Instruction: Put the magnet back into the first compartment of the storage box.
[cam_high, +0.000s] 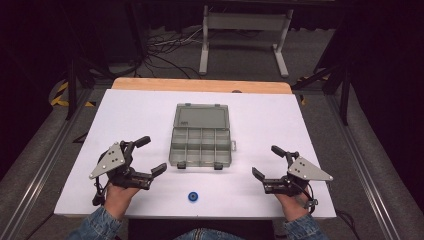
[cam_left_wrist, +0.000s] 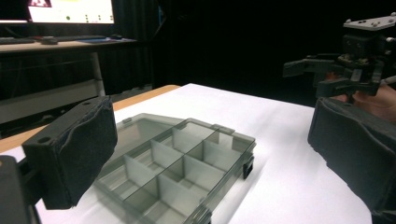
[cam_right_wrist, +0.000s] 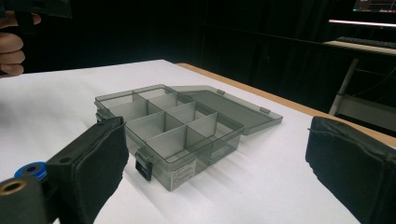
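The box (cam_high: 201, 136) is a smoky grey, see-through plastic organizer, and it lies in the middle of the white table (cam_high: 125, 115) with its lid folded flat open on the far side. Thin walls divide its tray into eight compartments, in two rows of four, and all of them look empty. Two dark latches sit on its front edge. There is one box, one small blue wheel (cam_high: 193, 196) and two claws. The wheel lies on the table near the front edge, between the hands and apart from the box. The left claw (cam_high: 152, 156) and the right claw (cam_high: 265, 162) are both spread wide and hold nothing; each stays near a front corner of the box, without touching it. The high view shows the wheel whole, while the right gripper view gives only a blue piece of it behind a jaw. The left gripper view shows the other claw beyond the box, and a lit screen (cam_left_wrist: 70, 10) far behind.
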